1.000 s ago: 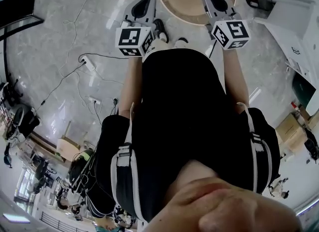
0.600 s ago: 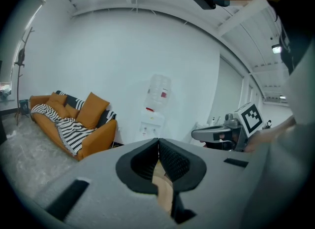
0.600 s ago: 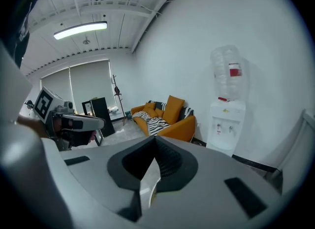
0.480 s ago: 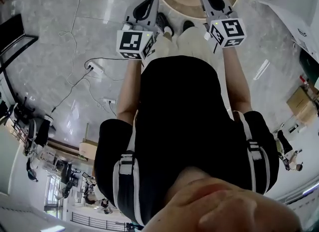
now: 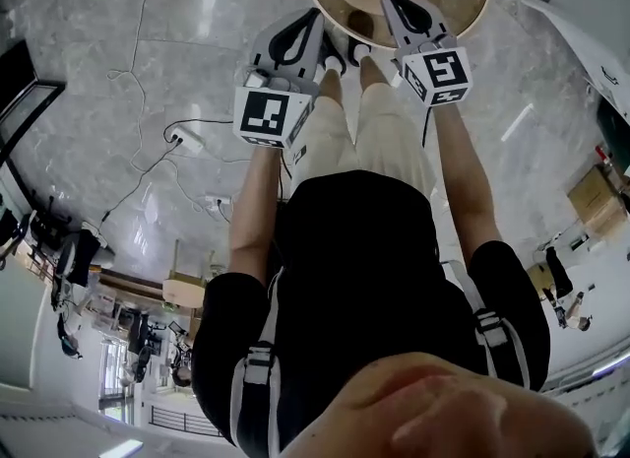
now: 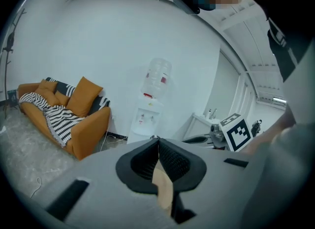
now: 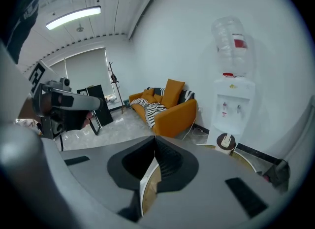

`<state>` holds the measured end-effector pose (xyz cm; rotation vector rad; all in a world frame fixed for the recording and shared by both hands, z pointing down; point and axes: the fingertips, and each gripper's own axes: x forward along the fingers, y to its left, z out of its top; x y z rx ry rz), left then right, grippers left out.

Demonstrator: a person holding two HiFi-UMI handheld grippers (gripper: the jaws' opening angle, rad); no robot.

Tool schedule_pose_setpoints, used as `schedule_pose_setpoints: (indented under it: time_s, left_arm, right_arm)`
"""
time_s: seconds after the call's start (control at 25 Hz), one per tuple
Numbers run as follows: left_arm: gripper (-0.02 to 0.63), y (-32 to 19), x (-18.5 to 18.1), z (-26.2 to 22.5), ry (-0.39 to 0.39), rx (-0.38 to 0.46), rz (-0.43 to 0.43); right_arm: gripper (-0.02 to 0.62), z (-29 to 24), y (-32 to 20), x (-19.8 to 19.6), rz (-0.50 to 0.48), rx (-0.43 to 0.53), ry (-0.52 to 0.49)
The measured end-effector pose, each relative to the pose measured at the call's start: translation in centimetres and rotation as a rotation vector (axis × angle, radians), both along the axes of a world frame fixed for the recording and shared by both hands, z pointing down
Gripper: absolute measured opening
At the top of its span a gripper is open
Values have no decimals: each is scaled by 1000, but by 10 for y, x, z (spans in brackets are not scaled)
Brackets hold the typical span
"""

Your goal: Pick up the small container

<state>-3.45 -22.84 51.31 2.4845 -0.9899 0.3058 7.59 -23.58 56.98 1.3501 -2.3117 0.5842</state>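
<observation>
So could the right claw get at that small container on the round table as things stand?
Probably, once it opens. The right claw is shut and empty; the small container stands on the round table ahead, a little to its right, with nothing visible between them.

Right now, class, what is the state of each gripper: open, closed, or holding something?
Left gripper: closed, nothing between its jaws.
Right gripper: closed, nothing between its jaws.
</observation>
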Motion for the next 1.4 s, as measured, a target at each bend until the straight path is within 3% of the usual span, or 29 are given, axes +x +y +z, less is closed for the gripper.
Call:
schedule_pose_setpoints:
  time_s: [0.32, 0.56, 0.72, 0.92, 1.4]
  left_arm:
    - [18, -17, 10, 54, 4, -37, -31]
    - [18, -16, 15, 87, 0, -95, -50]
    - [18, -13, 15, 107, -13, -92, -74]
    - [18, -4, 26, 119, -9, -123, -87]
    - [18, 6, 27, 158, -24, -157, -120]
  right_arm:
    - [6, 83, -13, 2, -30, -50, 18]
    - [62, 140, -15, 2, -50, -86, 26]
    - [96, 177, -14, 1, -79, -118, 41]
    - [107, 217, -11, 3, -108, -140, 68]
    - [184, 286, -13, -7, -172, -165, 157]
